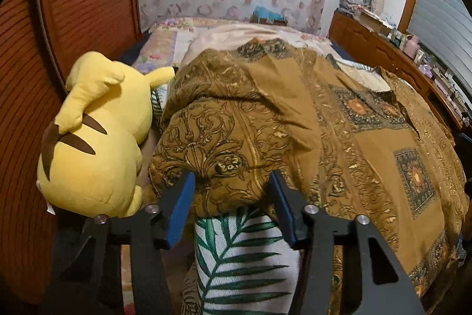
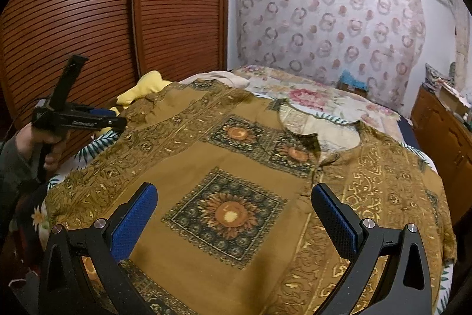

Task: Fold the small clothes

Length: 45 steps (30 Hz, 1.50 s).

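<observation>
**Garment Spread on Bed, Both Tools Released**

A brown patterned shirt [image 2: 236, 197] is laid across the bed [image 2: 309, 96], with its neckline at 1 o'clock in the right wrist view. The bed is covered by a palm-leaf sheet [image 1: 242, 264] and a floral quilt [image 2: 295, 93]. A yellow plush toy [image 1: 97, 138] is positioned at 9 o'clock of the shirt in the left wrist view, beside a slatted wooden wardrobe [image 2: 103, 5].

The left tool [image 1: 233, 191] is released; a bunched shirt edge is seen between its spread blue pads [image 1: 180, 211], but contact cannot be told. The right tool [image 2: 236, 208] is released and held above the sunflower panel. A patterned wall hanging [image 2: 324, 19] is seen at 12 o'clock and a wooden dresser [image 2: 442, 138] at 3 o'clock.
</observation>
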Each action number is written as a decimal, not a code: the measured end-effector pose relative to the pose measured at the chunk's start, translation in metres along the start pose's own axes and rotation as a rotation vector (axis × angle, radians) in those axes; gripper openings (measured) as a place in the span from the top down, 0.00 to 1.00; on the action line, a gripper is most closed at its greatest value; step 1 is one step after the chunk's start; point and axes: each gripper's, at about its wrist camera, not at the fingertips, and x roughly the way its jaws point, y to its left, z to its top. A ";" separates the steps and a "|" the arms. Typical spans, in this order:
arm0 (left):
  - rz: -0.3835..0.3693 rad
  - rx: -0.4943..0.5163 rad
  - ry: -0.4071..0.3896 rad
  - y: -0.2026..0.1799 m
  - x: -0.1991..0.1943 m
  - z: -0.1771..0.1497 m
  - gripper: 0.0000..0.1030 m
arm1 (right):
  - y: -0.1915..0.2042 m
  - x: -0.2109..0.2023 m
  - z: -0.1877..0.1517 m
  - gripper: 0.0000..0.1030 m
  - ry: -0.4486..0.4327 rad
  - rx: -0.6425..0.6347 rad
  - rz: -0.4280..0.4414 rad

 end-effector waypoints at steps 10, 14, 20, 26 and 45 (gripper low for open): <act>0.017 0.039 0.014 0.000 -0.003 0.002 0.98 | -0.004 0.002 -0.008 0.00 0.023 0.006 0.039; 0.022 0.057 -0.040 -0.010 -0.021 0.010 0.98 | -0.006 0.001 -0.010 0.00 0.025 0.019 0.043; -0.039 0.096 -0.131 -0.041 -0.053 0.036 0.99 | -0.012 -0.004 -0.013 0.00 0.010 0.044 0.034; -0.159 0.188 -0.148 -0.101 -0.061 0.056 0.99 | -0.019 -0.015 -0.017 0.00 -0.011 0.080 0.025; -0.051 0.071 -0.131 -0.055 -0.043 0.040 0.24 | -0.014 -0.016 -0.018 0.00 -0.011 0.067 0.027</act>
